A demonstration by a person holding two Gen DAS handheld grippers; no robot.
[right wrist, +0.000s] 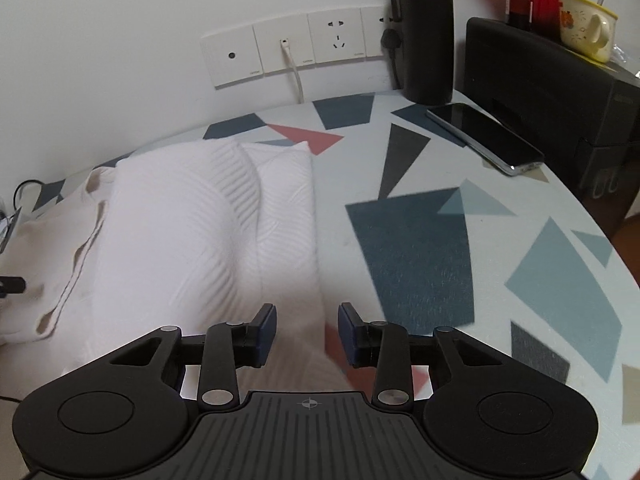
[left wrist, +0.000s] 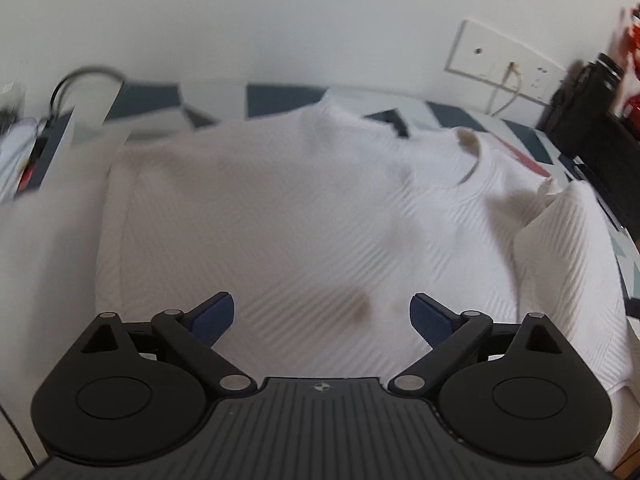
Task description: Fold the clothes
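Observation:
A white ribbed sweater (left wrist: 280, 208) lies spread on the patterned table, its collar (left wrist: 468, 148) toward the far right. One sleeve (left wrist: 568, 264) is folded over the body along the right side. My left gripper (left wrist: 322, 316) hovers over the sweater's lower part with its jaws wide open and nothing between them. In the right wrist view the folded sleeve (right wrist: 224, 216) forms a long band beside the collar (right wrist: 92, 188). My right gripper (right wrist: 307, 330) is open over the sleeve's near right edge, and its pads hold no cloth.
A black phone (right wrist: 486, 138), a black bottle (right wrist: 426, 32) and a black box (right wrist: 560, 84) stand at the table's far right. A cup (right wrist: 586, 28) and red items sit on the box. Wall sockets (right wrist: 296, 48) with a white cable are behind. The table top (right wrist: 460, 248) stretches right of the sweater.

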